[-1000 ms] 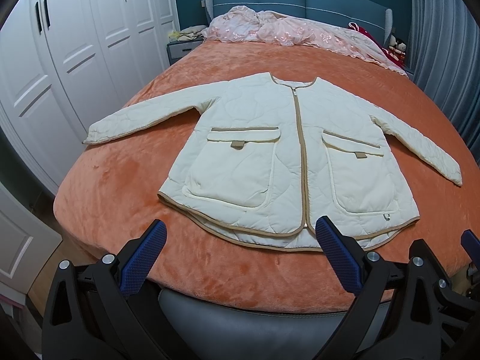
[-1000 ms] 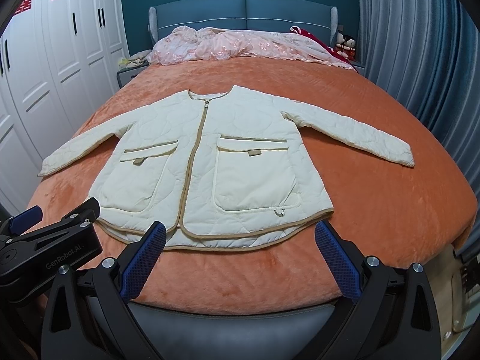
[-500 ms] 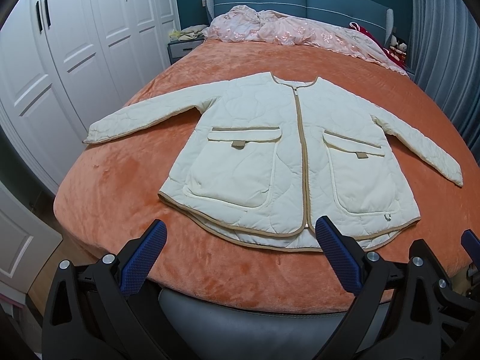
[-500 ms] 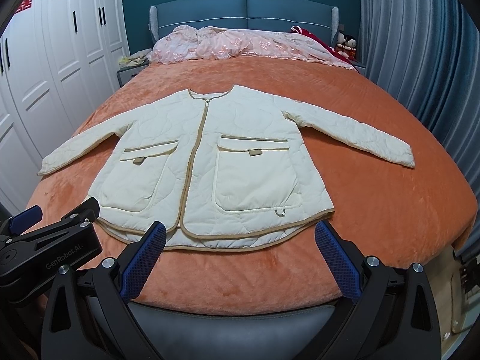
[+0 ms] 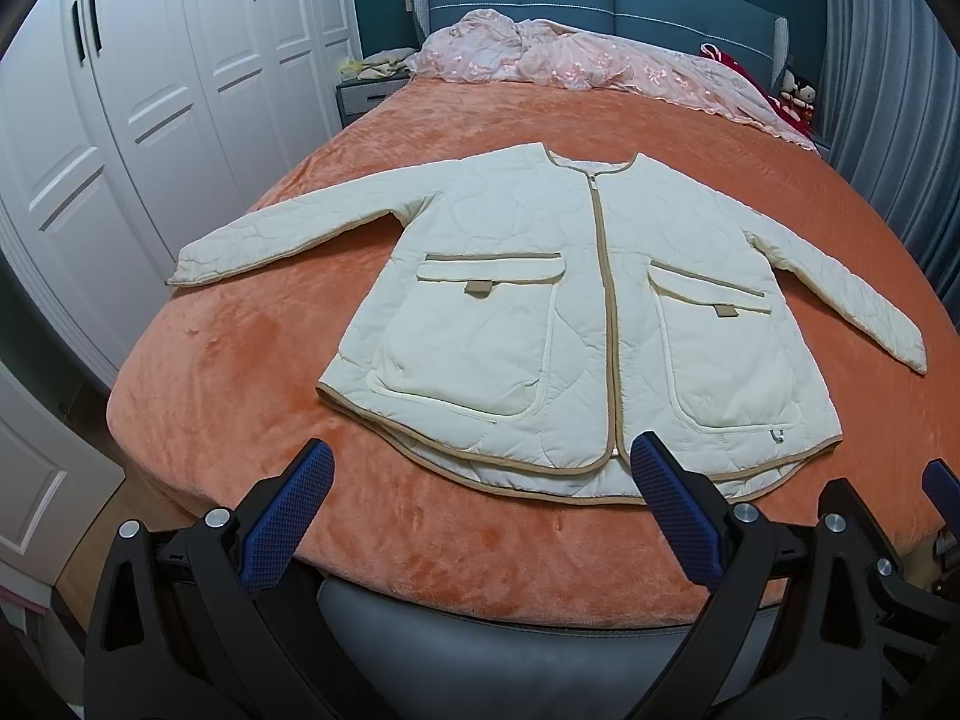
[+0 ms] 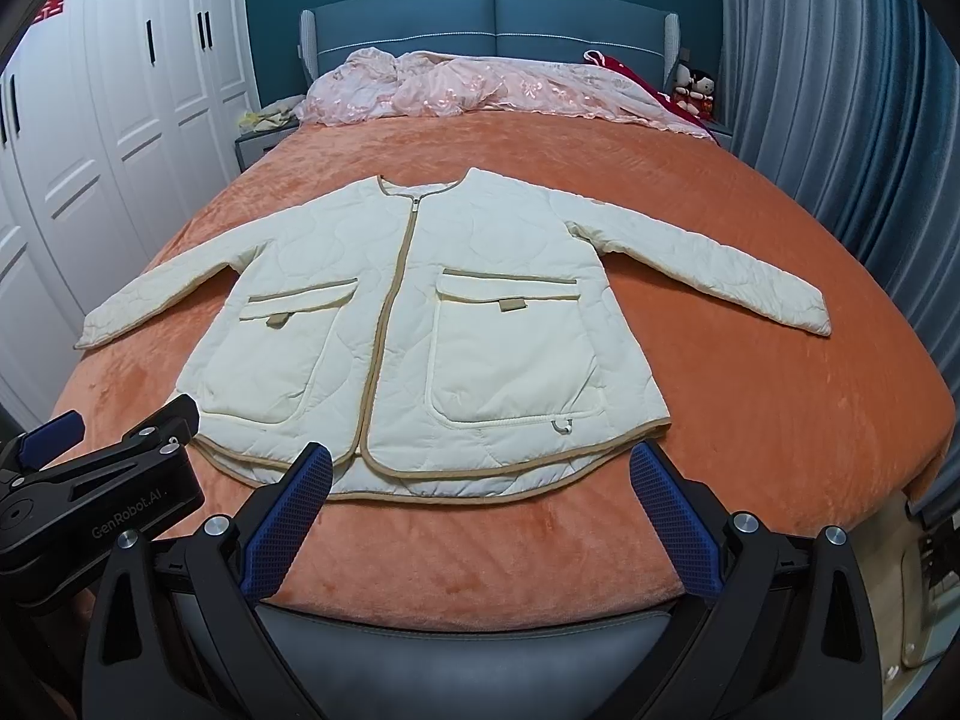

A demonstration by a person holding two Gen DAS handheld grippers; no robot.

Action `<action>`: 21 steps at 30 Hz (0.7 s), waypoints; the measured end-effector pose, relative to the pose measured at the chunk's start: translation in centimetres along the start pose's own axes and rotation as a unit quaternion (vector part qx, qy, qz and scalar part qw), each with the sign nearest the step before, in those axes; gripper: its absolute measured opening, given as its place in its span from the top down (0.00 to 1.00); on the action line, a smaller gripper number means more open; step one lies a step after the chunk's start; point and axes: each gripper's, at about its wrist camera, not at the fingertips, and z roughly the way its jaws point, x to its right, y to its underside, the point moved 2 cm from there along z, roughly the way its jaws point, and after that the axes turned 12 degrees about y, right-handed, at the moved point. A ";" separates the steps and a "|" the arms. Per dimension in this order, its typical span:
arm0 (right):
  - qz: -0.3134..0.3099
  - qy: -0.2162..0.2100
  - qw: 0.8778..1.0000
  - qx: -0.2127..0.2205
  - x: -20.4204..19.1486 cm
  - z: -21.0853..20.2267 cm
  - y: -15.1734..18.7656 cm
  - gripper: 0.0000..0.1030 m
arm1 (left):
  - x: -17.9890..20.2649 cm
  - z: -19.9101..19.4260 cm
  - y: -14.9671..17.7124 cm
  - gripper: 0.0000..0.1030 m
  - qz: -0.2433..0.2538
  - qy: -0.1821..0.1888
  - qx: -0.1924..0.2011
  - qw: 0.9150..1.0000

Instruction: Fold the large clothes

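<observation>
Currently pre-fold: cream jacket [image 5: 576, 312] lies flat, zipped, sleeves spread on the orange bed [image 5: 240, 396]. Left gripper [image 5: 480, 504] and right gripper [image 6: 480, 504] hover off the hem, jaws wide, empty. Next, probably: grab a sleeve, fold inward.

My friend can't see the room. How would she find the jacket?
Look at the big bed with the orange blanket. The jacket lies flat in its middle, sleeves spread wide. It is cream with tan trim and two big pockets, unlike the crumpled pink cover by the headboard.
</observation>
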 end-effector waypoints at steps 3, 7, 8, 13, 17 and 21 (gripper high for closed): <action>0.000 0.000 1.000 -0.001 0.0 0.0 0.0 0.05 | -0.1 0.0 0.1 0.06 -0.001 0.000 0.000 1.000; 0.000 -0.001 1.000 -0.003 0.0 0.1 0.0 0.05 | -0.2 0.0 0.6 0.06 -0.001 0.000 -0.002 1.000; 0.000 -0.002 1.000 -0.004 0.0 0.2 0.0 0.05 | -0.1 0.0 0.7 0.06 -0.001 0.000 -0.004 1.000; 0.003 -0.004 1.000 -0.019 0.0 1.6 0.5 0.05 | 0.0 1.6 0.9 0.06 0.002 0.000 -0.020 1.000; 0.008 -0.010 0.999 -0.038 0.1 3.3 0.8 0.05 | 0.3 3.2 1.1 0.06 0.005 0.004 -0.037 0.999; 0.013 -0.032 0.998 -0.044 0.9 5.5 0.2 0.05 | 0.6 5.0 0.4 0.06 0.000 0.016 -0.050 0.999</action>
